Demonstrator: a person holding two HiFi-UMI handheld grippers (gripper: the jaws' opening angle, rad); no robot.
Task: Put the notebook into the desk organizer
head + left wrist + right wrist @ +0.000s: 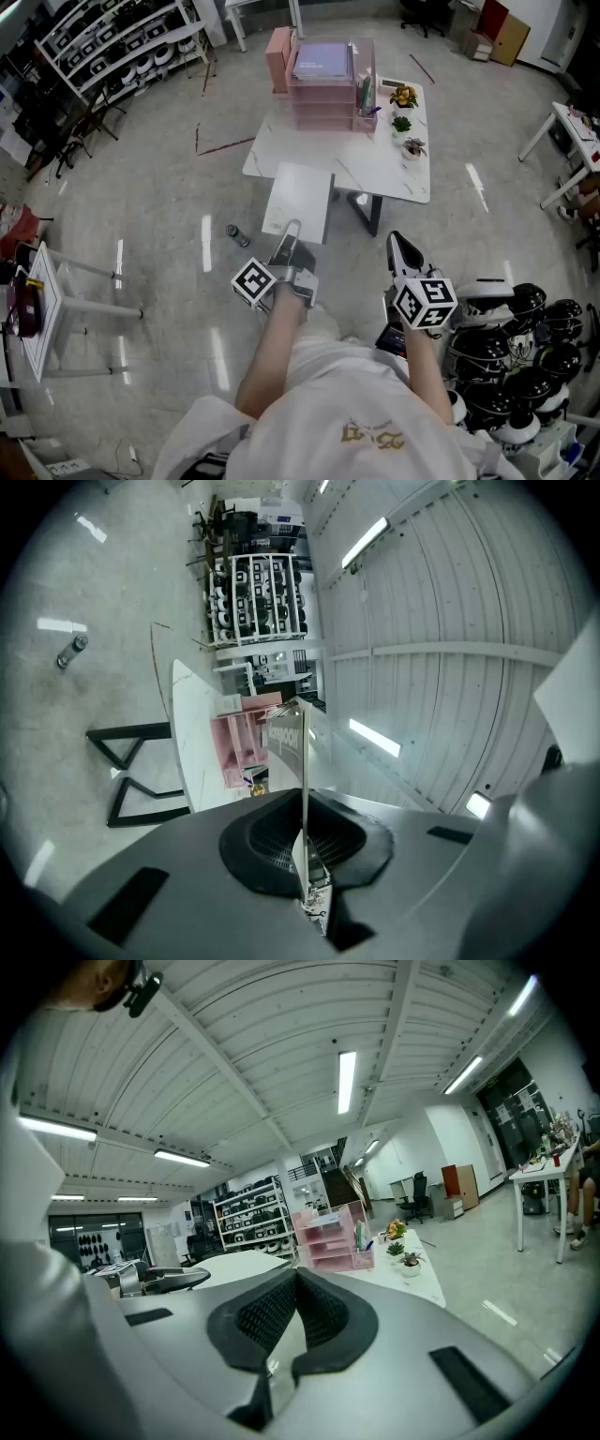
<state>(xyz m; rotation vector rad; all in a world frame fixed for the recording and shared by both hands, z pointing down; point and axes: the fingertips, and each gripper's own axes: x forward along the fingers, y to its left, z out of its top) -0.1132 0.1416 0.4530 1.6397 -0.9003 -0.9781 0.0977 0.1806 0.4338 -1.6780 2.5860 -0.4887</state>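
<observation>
White notebook is sitting pinched in my left claw, its near edge clamped between the pads and its broad face turned up. I am reading this as the carry step: the notebook is in my grip, but nothing is going into the organizer yet. That pink organizer is standing at the far edge of the tabletop, toward its left corner. I am standing well back from the near edge, so the notebook is hanging in the air short of it.

The next move is calling for a walk up to the tabletop. After that comes a long reach across it, with the notebook turned to suit whichever slot is free. I cannot tell from here which one that is.

My left forearm is stretching forward and slightly inward, with the claw pointing at the tabletop. In the left gripper view the notebook is showing edge-on, lined up with the organizer beyond. My right claw is hovering beside it at about the same height, pads closed together on nothing, pointing the same way and taking no part.
</observation>
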